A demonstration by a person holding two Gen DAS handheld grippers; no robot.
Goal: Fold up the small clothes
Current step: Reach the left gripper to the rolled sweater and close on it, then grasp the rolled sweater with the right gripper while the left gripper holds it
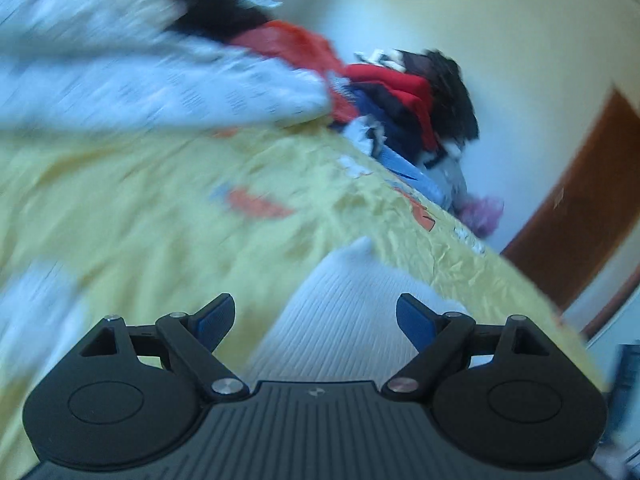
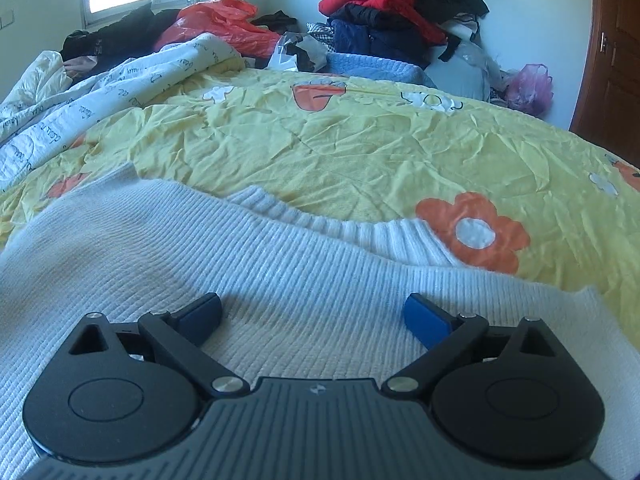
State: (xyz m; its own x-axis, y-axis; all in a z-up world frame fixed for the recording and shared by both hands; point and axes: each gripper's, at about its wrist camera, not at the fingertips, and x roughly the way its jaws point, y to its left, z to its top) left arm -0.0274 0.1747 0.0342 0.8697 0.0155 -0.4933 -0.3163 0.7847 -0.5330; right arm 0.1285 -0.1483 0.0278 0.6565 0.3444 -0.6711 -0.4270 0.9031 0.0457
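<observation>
Bedroom: bed (image 2: 360,140), clothes pile (image 2: 400,12)

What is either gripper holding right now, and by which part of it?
Nothing is held. The left gripper and the right gripper both stand open above the white knit sweater, which lies flat on the yellow bedspread.

Sweater (image 2: 200,256) lies on bedsheet (image 2: 360,140); clothes pile (image 2: 396,12) behind, quilt (image 2: 80,92) left
</observation>
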